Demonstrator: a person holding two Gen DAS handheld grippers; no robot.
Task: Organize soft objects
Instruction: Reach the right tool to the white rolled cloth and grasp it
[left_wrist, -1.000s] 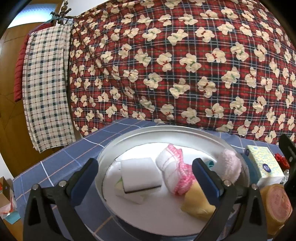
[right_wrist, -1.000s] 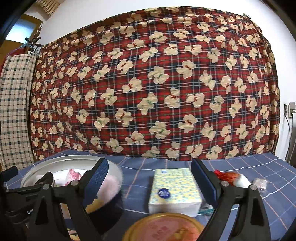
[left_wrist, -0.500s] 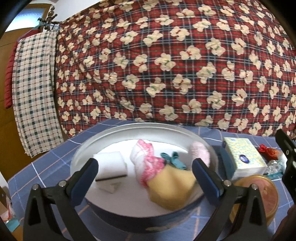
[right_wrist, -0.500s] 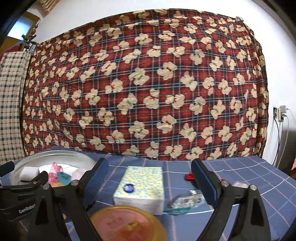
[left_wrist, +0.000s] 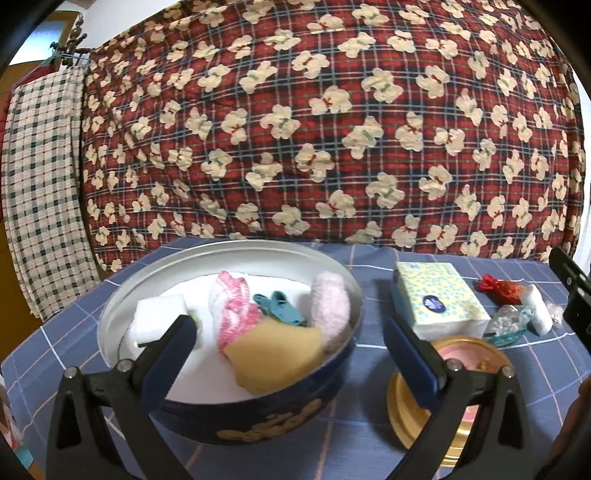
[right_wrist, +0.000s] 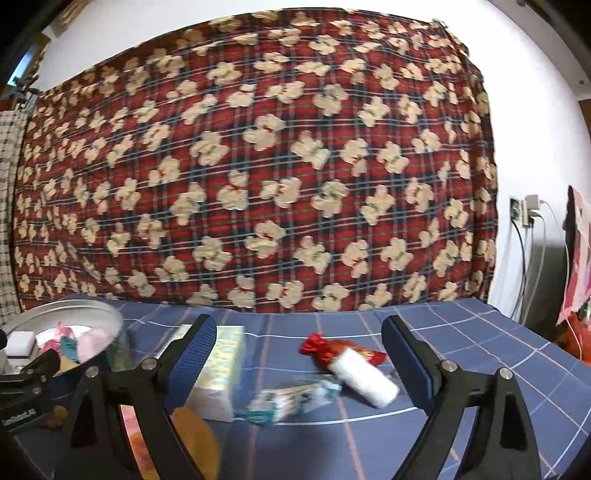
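A round blue tin (left_wrist: 258, 421) stands on the blue checked tablecloth and holds a white sponge (left_wrist: 159, 317), a pink-and-white cloth (left_wrist: 232, 306), a yellow cloth (left_wrist: 277, 354), a teal item (left_wrist: 280, 308) and a pale pink fluffy item (left_wrist: 330, 306). My left gripper (left_wrist: 288, 354) is open and empty, just in front of the tin. My right gripper (right_wrist: 299, 358) is open and empty above the table. Ahead of it lie a tissue pack (right_wrist: 221, 373), a red pouch (right_wrist: 325, 350), a white roll (right_wrist: 364, 376) and a clear packet (right_wrist: 291, 400).
A gold tin lid (left_wrist: 465, 373) lies right of the tin, below the tissue pack (left_wrist: 437, 299). A red bear-print blanket (left_wrist: 314, 122) hangs behind the table. A checked towel (left_wrist: 40, 177) hangs at left. Cables and a wall socket (right_wrist: 524, 214) are at right.
Both grippers have pulled back and swung right. The tin now sits lower and further left in the left view; the right view now shows the red pouch and white roll centrally.
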